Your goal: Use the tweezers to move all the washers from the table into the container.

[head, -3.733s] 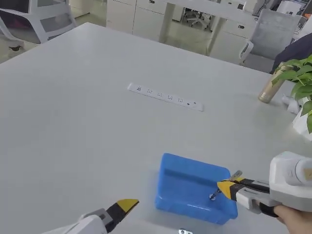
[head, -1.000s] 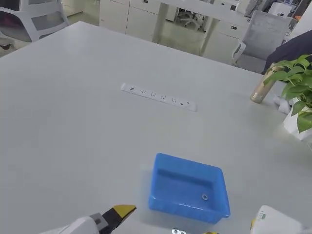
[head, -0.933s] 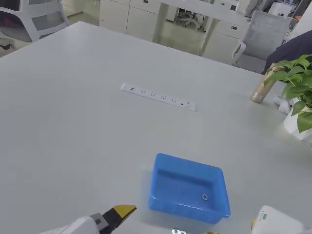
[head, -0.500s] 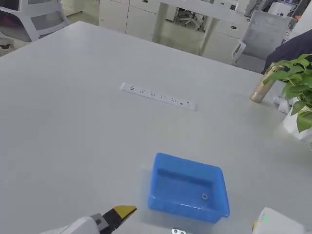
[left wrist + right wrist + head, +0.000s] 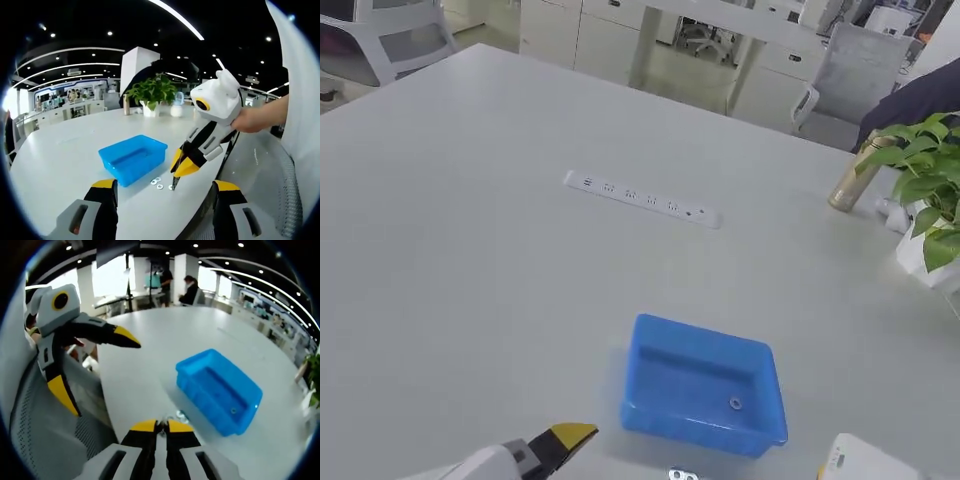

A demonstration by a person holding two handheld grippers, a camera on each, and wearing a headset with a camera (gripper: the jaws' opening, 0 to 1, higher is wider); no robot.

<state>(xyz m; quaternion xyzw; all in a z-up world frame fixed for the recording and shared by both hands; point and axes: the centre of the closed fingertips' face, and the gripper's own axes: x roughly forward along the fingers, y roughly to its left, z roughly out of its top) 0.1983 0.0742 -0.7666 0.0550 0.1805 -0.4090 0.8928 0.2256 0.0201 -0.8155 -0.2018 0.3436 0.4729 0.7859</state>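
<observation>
Since the earlier frames, the right gripper [image 5: 161, 426] has drawn back from over the blue container [image 5: 692, 424] to the table's [image 5: 500, 260] near edge, jaws clamped on thin tweezers [image 5: 173, 183]. One small silver ring washer [image 5: 735, 403] lies inside the container, and about three loose washers [image 5: 156, 182] lie just beside it. The left gripper [image 5: 165, 186] holds its jaws apart.

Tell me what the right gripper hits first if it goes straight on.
Most likely the washers on the table just ahead of it, before the blue container; the right gripper tilts down at them, though depth is unclear.
</observation>
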